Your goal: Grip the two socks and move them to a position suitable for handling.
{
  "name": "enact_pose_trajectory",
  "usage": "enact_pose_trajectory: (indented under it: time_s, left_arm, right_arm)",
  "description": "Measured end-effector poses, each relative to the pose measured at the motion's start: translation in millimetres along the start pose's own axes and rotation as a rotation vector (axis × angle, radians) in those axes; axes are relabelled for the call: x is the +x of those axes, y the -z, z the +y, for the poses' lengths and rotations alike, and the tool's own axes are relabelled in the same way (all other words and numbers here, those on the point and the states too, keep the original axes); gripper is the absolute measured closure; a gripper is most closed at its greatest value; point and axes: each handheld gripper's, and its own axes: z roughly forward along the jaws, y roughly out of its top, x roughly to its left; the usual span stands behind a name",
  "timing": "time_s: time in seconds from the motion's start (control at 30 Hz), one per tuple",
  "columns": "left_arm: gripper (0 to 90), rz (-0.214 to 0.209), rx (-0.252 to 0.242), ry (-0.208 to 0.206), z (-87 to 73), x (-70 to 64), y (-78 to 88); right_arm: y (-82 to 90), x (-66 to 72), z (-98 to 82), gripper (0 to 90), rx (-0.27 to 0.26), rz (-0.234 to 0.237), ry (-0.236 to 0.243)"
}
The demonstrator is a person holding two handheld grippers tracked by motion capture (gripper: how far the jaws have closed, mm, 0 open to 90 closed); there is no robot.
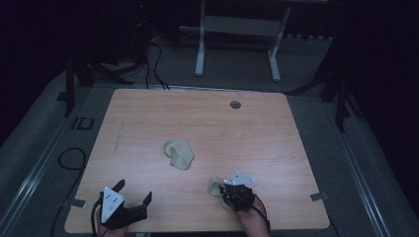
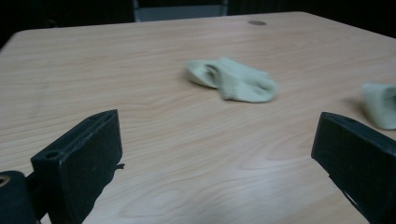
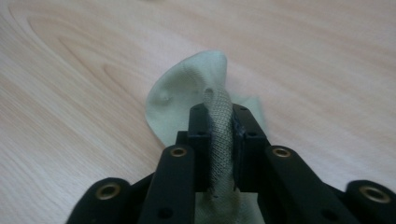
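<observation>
High view, table: pale wood-grain tabletop, rounded corners, small round grommet hole near far edge.
Left gripper: near left front edge, jaws spread wide, nothing between them; bare table under them.
Loose sock: pale green, soft knit, crumpled and folded over, lying mid-table, well apart from both grippers.
Held sock: same pale green knit, bunched, near front edge right of centre.
Right gripper: jaws clamped on a ribbed fold of held sock; rest of sock rests on table.
Obstructions: none between left gripper and loose sock.
</observation>
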Motion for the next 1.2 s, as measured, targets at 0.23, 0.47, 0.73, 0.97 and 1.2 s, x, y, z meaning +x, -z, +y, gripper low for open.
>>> enact_pose_trajectory:
  time_s: [0.23, 0.47, 0.73, 0.97, 1.2]
  left_arm:
    - [1.7, -0.121, 0.021, -0.066, 6.4, -24.6, -10.1]
    - [15.5, -0.380, 0.057, -0.137, 18.0, -50.0, -28.0]
    - [73.9, -0.532, 0.136, -0.235, 33.0, -79.1, -60.5]
    - [89.1, -0.581, 0.241, -0.329, 37.3, -104.3, -97.4]
    - [89.2, -0.574, 0.344, -0.412, 31.2, -110.9, -125.8]
  right_arm:
    - [-4.0, 9.4, -2.9, 42.2, -0.010, 0.013, 0.050]
    - [24.8, 11.9, 6.5, 42.1, -0.064, 0.078, 0.059]
    - [33.7, 18.3, -7.7, 62.7, -0.029, 0.106, 0.136]
    - [25.0, 24.9, -16.5, 62.0, 0.004, 0.105, 0.170]
    - [20.2, 24.7, -23.7, 73.5, 0.026, 0.088, 0.190]
